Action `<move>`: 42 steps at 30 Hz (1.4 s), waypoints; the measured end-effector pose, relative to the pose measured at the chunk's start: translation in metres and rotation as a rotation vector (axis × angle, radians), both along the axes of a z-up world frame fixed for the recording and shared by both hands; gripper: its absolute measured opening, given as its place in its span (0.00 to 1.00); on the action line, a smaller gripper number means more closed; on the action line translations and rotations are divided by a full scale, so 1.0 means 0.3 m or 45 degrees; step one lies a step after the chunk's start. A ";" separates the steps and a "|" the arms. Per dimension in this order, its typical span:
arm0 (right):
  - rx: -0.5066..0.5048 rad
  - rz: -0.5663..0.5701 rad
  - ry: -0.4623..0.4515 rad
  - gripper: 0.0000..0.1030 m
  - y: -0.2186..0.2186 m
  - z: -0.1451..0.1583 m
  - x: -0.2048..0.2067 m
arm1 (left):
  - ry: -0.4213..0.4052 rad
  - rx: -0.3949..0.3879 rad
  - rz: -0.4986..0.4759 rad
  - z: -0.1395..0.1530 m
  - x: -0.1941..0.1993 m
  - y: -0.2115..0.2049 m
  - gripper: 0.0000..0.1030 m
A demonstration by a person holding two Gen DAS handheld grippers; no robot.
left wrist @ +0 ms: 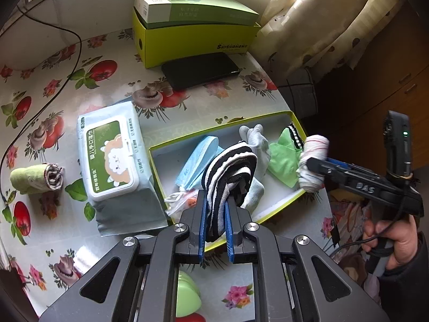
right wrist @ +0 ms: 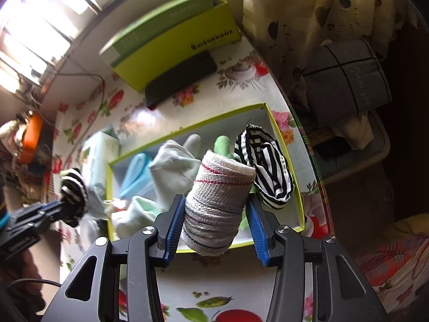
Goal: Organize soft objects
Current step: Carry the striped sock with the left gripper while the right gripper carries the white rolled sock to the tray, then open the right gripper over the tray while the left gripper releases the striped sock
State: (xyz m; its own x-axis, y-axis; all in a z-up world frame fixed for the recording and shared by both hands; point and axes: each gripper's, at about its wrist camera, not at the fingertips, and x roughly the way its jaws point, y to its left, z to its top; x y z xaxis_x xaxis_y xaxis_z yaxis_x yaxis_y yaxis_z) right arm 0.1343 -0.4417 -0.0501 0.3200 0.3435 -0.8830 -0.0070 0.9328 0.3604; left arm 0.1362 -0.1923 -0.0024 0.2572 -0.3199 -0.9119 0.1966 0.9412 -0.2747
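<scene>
Left wrist view: the left gripper [left wrist: 215,209] is clenched on a black-and-white striped cloth [left wrist: 228,171], which bulges up out of the blue pads over the near long wall of the shallow box [left wrist: 222,127].
Right wrist view: the right gripper [right wrist: 215,225] grasps a rolled white cloth [right wrist: 218,201] with red and dark stripe lines, held upright between the pads above the box's near wall.
Shallow box: yellow-green rim, pale inside, lying near the right edge of the table [left wrist: 112,53] with its floral cover.
Inside the box: a blue face mask [left wrist: 197,161] toward the left end, a pale grey sock [left wrist: 258,145] in the middle, a green cloth [left wrist: 284,161] toward the right end, and a second striped piece [right wrist: 264,171] against the right wall.
Left of the box: a wet wipes pack [left wrist: 111,158], just beside it.
Table's left edge: a rolled green towel [left wrist: 34,178], well apart from the box.
Far edge: a yellow-green carton [left wrist: 195,37] with a green-and-white box [left wrist: 193,8] on top and a black phone [left wrist: 199,71] lying in front.
</scene>
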 end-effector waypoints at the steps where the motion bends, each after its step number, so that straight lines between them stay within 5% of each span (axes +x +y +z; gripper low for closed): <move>1: -0.008 0.004 0.012 0.44 -0.002 -0.012 0.006 | 0.001 0.000 -0.001 -0.001 0.002 -0.003 0.12; 16: -0.132 0.071 0.003 0.44 -0.004 -0.067 0.147 | 0.029 -0.002 -0.036 -0.030 0.037 -0.060 0.12; 25: -0.176 0.143 0.083 0.44 -0.006 -0.095 0.078 | 0.028 -0.015 -0.096 -0.032 0.058 -0.125 0.12; 42: -0.071 -0.060 0.042 0.46 -0.114 -0.063 -0.019 | 0.082 0.011 -0.303 -0.110 0.055 -0.319 0.12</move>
State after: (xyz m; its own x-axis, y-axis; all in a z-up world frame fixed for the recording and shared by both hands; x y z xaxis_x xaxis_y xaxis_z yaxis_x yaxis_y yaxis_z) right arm 0.1285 -0.4759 -0.0691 0.3047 0.2787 -0.9108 0.0483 0.9505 0.3070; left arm 0.1527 -0.2880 -0.0354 0.1166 -0.3568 -0.9269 0.3955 0.8727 -0.2861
